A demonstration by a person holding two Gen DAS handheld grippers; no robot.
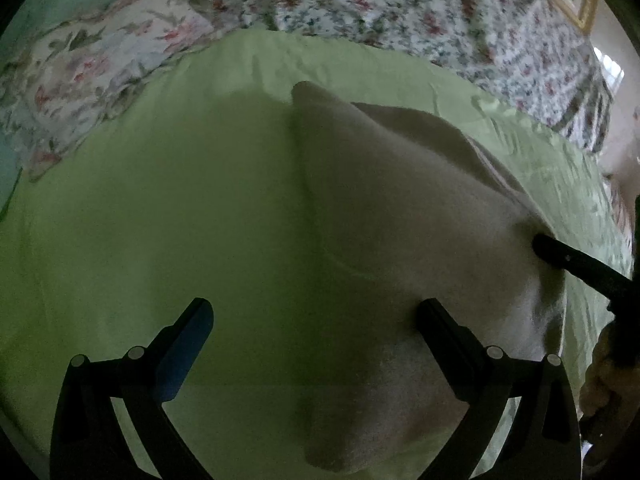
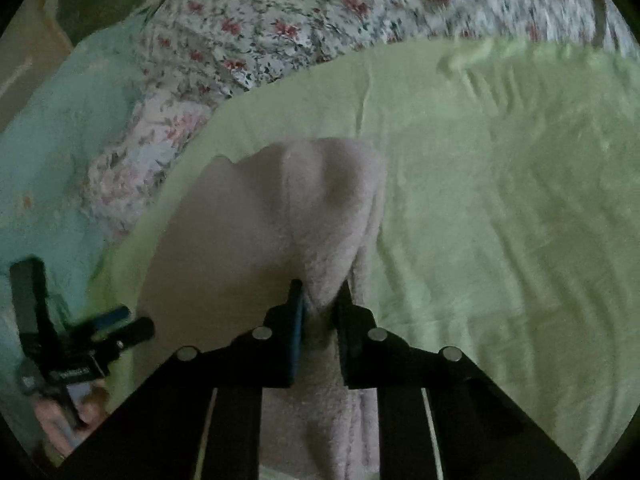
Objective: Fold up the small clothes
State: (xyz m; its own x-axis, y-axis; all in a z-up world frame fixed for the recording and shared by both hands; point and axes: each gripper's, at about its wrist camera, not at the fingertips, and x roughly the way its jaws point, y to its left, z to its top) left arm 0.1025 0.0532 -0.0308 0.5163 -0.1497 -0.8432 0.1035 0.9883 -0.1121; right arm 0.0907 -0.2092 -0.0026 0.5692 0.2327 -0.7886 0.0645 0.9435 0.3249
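We see one pale pinkish-white fleecy garment lying on one light green bed sheet, partly doubled over with a raised fold along its right side. Behind the sheet lie one white quilt printed with small red flowers and one floral pillow; one pale teal cloth lies to the left. No box, basket or other container is visible.

We count two grippers. Our right gripper is clenched on a bunched ridge of the garment, both pads pressing the fleece. Our left gripper is released, its two fingers spread wide above the sheet and the garment's left edge, gripping nothing. In the right wrist view, a hand holds it at the lower left.
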